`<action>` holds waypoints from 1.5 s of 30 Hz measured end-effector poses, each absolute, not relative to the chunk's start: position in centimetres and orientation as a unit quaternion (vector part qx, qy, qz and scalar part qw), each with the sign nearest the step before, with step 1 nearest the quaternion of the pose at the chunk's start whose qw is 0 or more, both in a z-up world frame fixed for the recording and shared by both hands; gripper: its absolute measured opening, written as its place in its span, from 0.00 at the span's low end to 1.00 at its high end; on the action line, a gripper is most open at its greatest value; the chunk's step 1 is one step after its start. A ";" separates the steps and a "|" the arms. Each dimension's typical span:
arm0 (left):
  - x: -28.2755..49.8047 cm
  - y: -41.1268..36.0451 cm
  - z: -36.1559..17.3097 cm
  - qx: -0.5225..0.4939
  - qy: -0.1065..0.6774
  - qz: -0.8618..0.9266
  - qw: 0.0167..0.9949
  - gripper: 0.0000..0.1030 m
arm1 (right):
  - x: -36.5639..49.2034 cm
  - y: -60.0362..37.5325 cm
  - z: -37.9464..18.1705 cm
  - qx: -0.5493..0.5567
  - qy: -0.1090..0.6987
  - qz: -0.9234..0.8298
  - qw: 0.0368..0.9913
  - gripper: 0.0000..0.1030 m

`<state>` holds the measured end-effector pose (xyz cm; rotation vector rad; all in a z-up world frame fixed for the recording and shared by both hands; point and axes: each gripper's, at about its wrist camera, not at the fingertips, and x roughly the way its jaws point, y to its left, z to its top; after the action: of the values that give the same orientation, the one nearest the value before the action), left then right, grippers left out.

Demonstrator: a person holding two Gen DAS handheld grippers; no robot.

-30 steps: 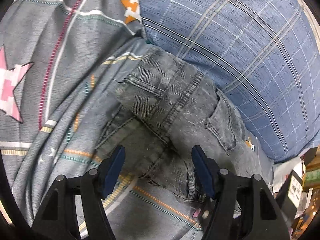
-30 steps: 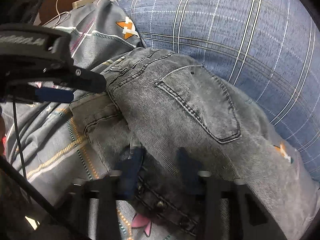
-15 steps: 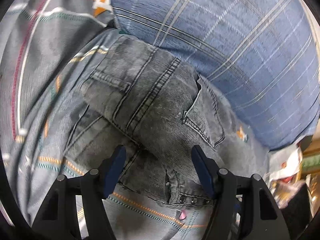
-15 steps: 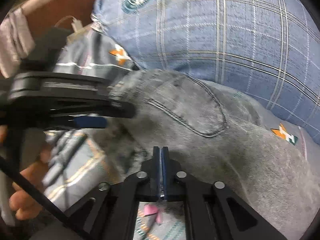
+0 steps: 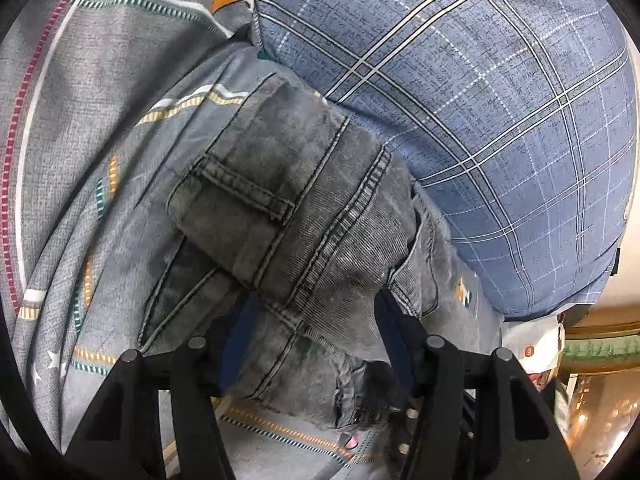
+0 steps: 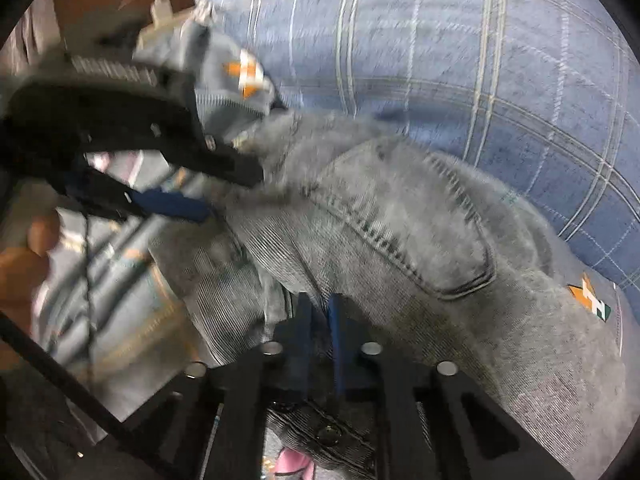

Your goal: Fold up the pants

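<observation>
Grey denim pants (image 5: 304, 216) lie bunched on the bed, back pocket (image 6: 420, 240) up. My left gripper (image 5: 314, 338) points down at them. A thick fold with a double seam sits between its blue pads (image 5: 236, 344), which are closing on it without a clear squeeze. The right wrist view also shows that gripper (image 6: 208, 188) at the left, held by a hand (image 6: 24, 260). My right gripper (image 6: 319, 316) is shut on a thin pinch of denim near the waistband, whose button (image 6: 328, 436) shows below the fingers. This view is blurred.
A blue plaid pillow or quilt (image 5: 480, 120) bulges right behind the pants. The grey patterned sheet (image 5: 80, 160) with stripes and stars spreads to the left and front. Shelf clutter (image 5: 580, 360) shows past the bed edge at lower right.
My left gripper came down and forward until its fingertips straddle the denim fold, and its jaws narrowed. My right jaws, apart a second ago, have closed and now sit in the waistband fabric.
</observation>
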<state>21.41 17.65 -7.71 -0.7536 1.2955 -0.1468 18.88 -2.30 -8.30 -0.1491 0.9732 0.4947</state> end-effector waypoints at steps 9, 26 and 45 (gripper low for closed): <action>22.3 16.2 -8.0 -0.361 0.576 -0.065 0.730 0.56 | 18.8 -4.1 -4.4 -0.005 0.426 0.232 0.874 0.04; 16.0 16.4 -2.0 -0.331 0.519 -0.024 0.788 0.09 | 13.4 -4.0 -2.5 -0.003 0.410 0.259 0.874 0.03; 14.1 12.1 -3.3 -0.138 0.513 0.066 0.845 0.55 | 11.1 -7.0 -5.5 0.087 0.458 0.232 0.854 0.65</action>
<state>14.13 12.11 -3.27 -0.2913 1.0830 0.1389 11.06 -7.02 -5.54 0.1829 0.9627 0.4883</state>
